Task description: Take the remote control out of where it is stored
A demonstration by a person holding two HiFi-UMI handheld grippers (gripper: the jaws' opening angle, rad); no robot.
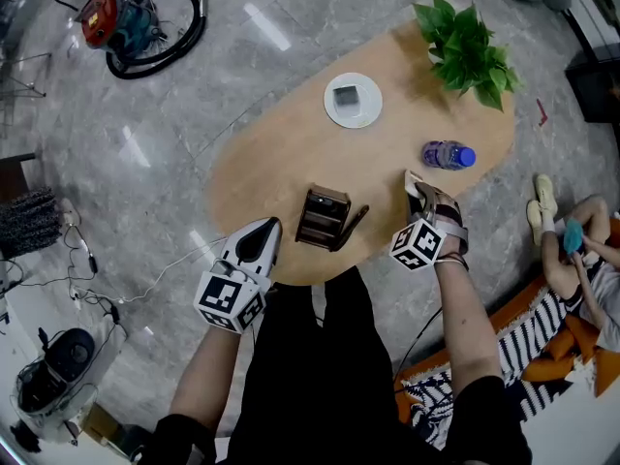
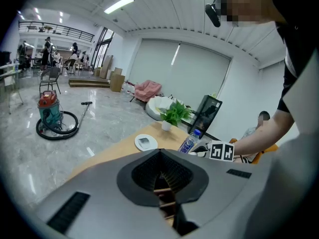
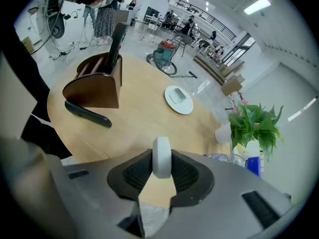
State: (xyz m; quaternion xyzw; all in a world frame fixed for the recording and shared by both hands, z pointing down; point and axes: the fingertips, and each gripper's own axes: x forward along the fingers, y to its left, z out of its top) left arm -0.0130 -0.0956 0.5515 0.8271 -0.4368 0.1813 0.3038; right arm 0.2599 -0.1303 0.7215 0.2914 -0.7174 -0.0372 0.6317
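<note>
R gripper point(image 3: 161, 176) is clamping a white remote point(image 3: 161, 151); L gripper point(image 2: 161, 163) is sitting closed, empty. I'm planning to lay it flat on table point(image 3: 139, 128), clear of holder point(image 3: 94, 88).

Bright, even light falls from the ceiling strip lights point(image 2: 118, 4) over where I work, and they streak white glare across the polished floor point(image 1: 194, 85). Shadows are soft and faint. Both my gripper views bulge fisheye-fashion, with black corners. The head view bends at its edges.
</note>
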